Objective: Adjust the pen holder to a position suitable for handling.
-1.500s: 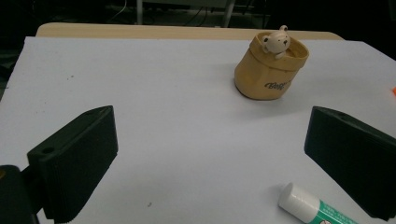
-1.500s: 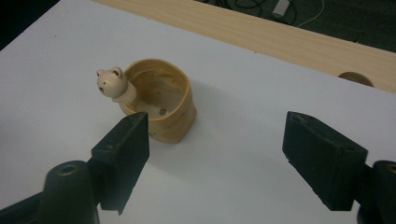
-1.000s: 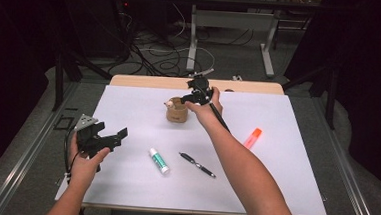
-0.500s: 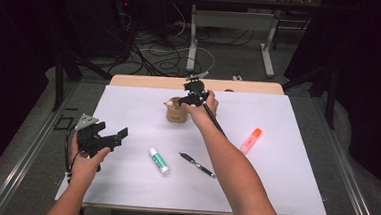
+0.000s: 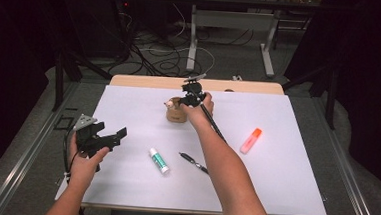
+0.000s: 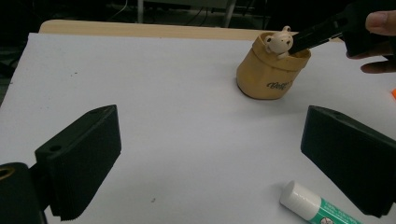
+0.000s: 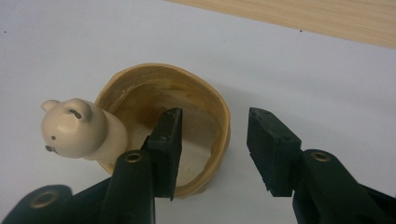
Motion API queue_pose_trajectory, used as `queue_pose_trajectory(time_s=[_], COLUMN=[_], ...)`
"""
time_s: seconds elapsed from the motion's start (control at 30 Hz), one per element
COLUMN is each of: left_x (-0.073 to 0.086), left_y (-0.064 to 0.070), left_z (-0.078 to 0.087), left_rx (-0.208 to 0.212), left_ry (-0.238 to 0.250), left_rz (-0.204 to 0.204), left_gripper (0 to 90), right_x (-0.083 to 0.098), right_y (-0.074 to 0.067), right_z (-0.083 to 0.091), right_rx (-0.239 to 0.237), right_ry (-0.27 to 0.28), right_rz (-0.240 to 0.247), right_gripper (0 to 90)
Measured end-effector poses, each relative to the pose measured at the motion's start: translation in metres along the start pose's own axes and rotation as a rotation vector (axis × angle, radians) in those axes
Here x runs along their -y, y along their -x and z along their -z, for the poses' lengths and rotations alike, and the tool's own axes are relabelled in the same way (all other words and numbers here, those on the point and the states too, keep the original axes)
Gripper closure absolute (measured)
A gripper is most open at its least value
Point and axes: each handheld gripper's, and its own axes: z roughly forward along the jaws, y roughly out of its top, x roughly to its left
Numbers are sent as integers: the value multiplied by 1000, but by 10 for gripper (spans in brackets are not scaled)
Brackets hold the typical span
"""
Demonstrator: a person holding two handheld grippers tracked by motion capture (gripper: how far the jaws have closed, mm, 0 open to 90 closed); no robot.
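Tan pot (image 7: 212,116) with cream bear figure (image 7: 77,128) on rim.

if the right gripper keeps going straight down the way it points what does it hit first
Most likely the tan cup's rim: the right gripper straddles that wall, one jaw inside the cup, one outside. Its jaws have just been closing, pads not yet touching. The inner jaw may reach the cup floor first; depth is unclear.

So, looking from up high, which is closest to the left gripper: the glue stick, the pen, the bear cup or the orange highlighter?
From the left gripper, in the high view:
1. Glue stick, just to its right, near the front.
2. Pen and bear cup: too close to call. The pen lies past the glue stick; the cup stands farther back, at the right gripper.
3. Orange highlighter, far right.
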Motion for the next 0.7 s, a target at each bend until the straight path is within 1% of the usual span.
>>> queue_pose_trajectory(time_s=[0.03,0.07,0.13,0.17,0.2,0.23,0.33,0.37,0.5,0.53,0.57,0.6,0.67,0.7], left_x=[0,0,0,0,0,0,0,1,1,1,1,1,1,1], left_y=[0,0,0,0,0,0,0,-1,0,0,0,1,1,1], left_z=[0,0,-1,-1,-1,0,-1,-1,-2,-2,-3,-3,-3,-3], left_rx=[1,2,0,1,1,0,2,2,-1,0,0,-1,-2,-1], left_ry=[0,-1,-5,-4,-3,-4,-3,-5,-12,-13,-12,-12,-13,-13], left_rz=[2,1,1,2,2,1,4,4,-1,-1,-1,-2,-6,-6], left_gripper=[53,55,55,55,56,56,57,57,58,60,60,61,62,62], right_x=[0,0,1,1,1,1,1,2,3,3,3,4,4,4], right_y=[-2,0,0,0,0,0,1,1,1,0,0,-1,-2,-1], right_z=[0,-2,-3,-4,-6,-8,-11,-12,-15,-16,-16,-17,-17,-18], right_rx=[7,7,6,-9,-12,-1,-10,6,-9,-13,-13,-3,3,3], right_ry=[-19,-9,-12,-10,-4,-10,4,-14,-12,-9,-9,-9,-16,-12], right_rz=[-19,-2,-3,-11,-16,0,-4,-3,-11,2,2,11,6,16], right_gripper=[560,567,577,582,589,608,624,634,653,668,668,683,699,713])
